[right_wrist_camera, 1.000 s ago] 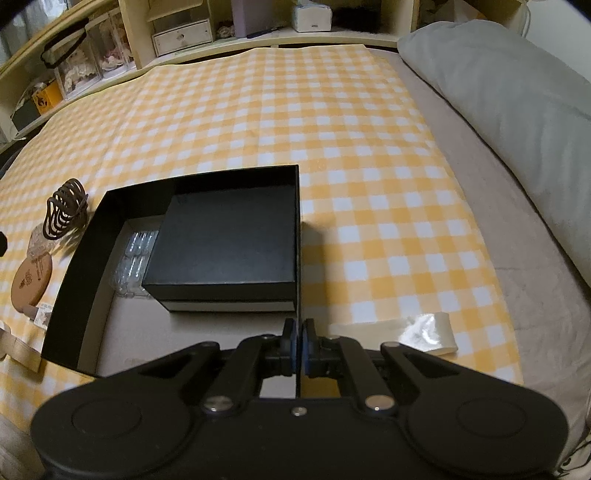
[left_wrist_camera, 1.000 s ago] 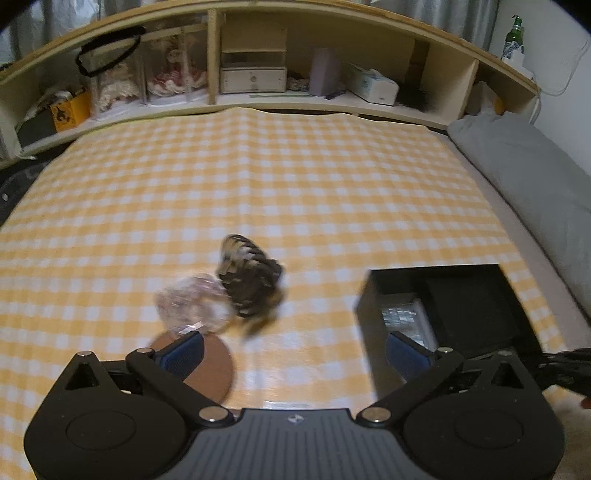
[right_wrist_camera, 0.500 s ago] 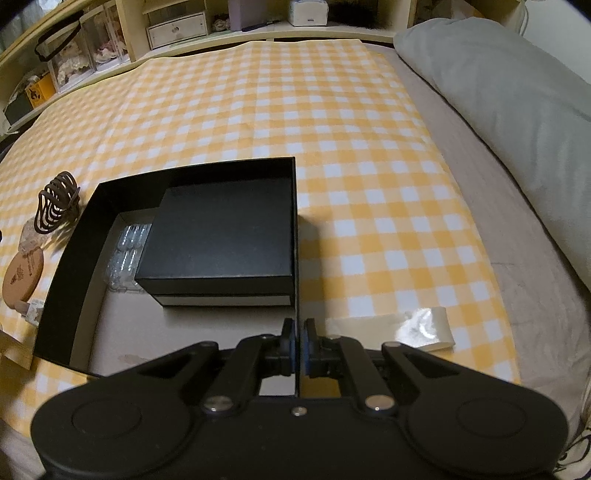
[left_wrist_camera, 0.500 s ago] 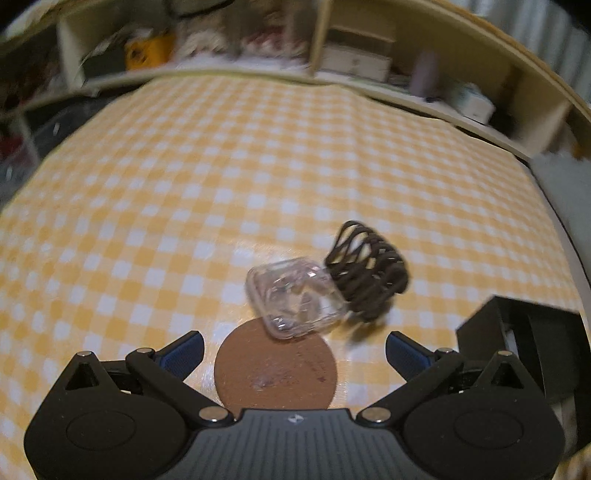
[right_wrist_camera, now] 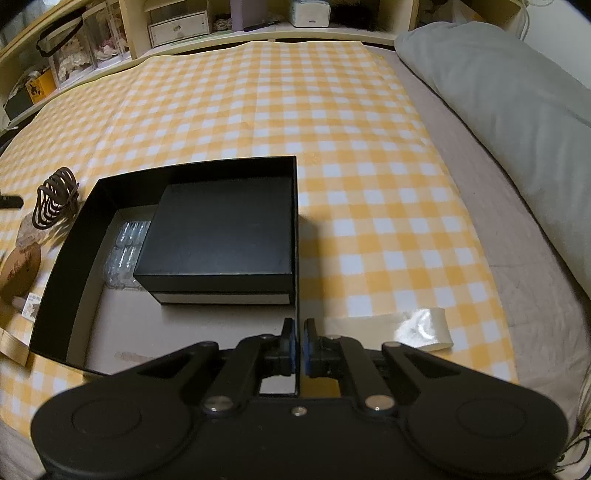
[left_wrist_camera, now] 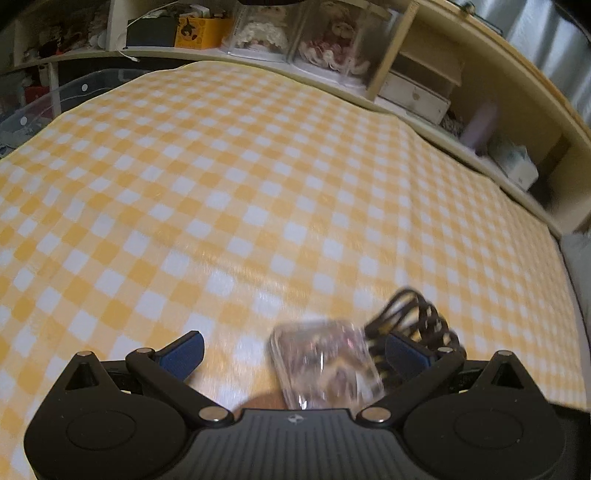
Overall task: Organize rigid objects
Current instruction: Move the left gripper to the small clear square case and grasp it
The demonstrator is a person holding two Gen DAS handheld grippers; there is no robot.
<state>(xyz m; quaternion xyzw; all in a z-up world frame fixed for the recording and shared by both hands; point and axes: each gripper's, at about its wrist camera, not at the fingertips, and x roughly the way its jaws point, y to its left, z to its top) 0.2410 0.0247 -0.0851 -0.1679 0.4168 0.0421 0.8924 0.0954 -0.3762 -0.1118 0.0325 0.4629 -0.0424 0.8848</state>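
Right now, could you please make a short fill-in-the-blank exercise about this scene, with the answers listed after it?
1. The right gripper is shut on the wall of the open black ____.
2. Inside the open black box, a smaller black box sits beside a clear ____ tray.
3. The jaws of the left gripper stand ____ around the clear case.
4. The dark hair claw lies on a yellow-and-white ____ cloth.

Answers: box; plastic; open; checked

Open box point(right_wrist_camera: 74, 266) sits on the checked cloth point(right_wrist_camera: 295, 110) over the bed; inside it, a closed smaller box point(right_wrist_camera: 218, 236) against the right wall, a clear packet point(right_wrist_camera: 123, 251) wedged to its left. Left of the open box: hair claw point(right_wrist_camera: 55, 197) behind, round disc point(right_wrist_camera: 20, 267) nearer. Pillow point(right_wrist_camera: 509, 110) far right; shelf point(right_wrist_camera: 229, 22) behind the cloth.
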